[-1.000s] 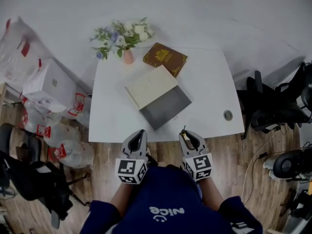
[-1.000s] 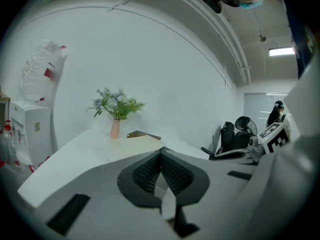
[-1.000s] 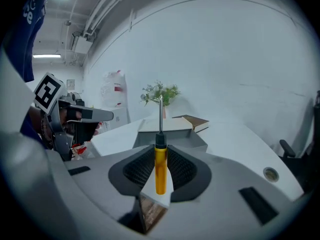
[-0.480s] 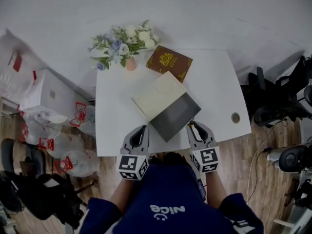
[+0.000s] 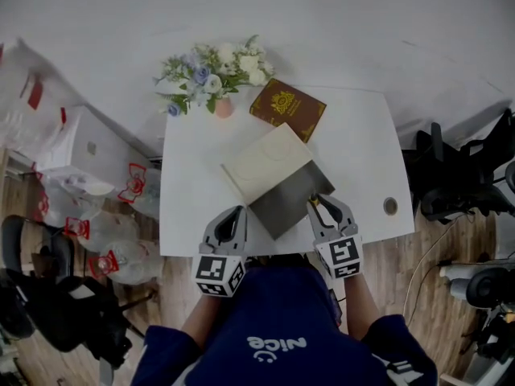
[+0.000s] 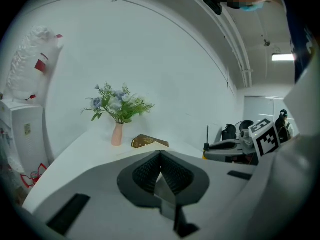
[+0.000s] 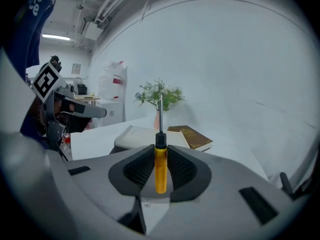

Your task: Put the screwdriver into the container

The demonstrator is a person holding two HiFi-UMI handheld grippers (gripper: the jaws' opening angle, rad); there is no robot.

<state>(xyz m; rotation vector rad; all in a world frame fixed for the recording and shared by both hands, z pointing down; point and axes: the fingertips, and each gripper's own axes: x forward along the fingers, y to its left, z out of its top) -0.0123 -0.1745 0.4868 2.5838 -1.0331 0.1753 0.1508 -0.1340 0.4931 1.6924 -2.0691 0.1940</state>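
Overhead, the right tool [image 5: 322, 206] hides most of its clamped screwdriver [image 7: 160, 166].

The tabletop's [image 5: 189, 195] middle is occupied by the container [image 5: 291, 198], the far edge by book [image 5: 287, 108] and flowers [image 5: 213, 75]; both sides are left bare.

White table [image 5: 193, 185] fills the middle, and at its eleven o'clock corner stands a pink vase of flowers [image 5: 214, 79]. A brown book with a gold crest [image 5: 287, 108] lies flat at one o'clock. There's a round grommet [image 5: 390, 207] at four. Off the table, plastic bags [image 5: 103, 233] pile up at nine and a black chair [image 5: 471, 187] sits at three, all on a wooden floor [image 5: 418, 257].
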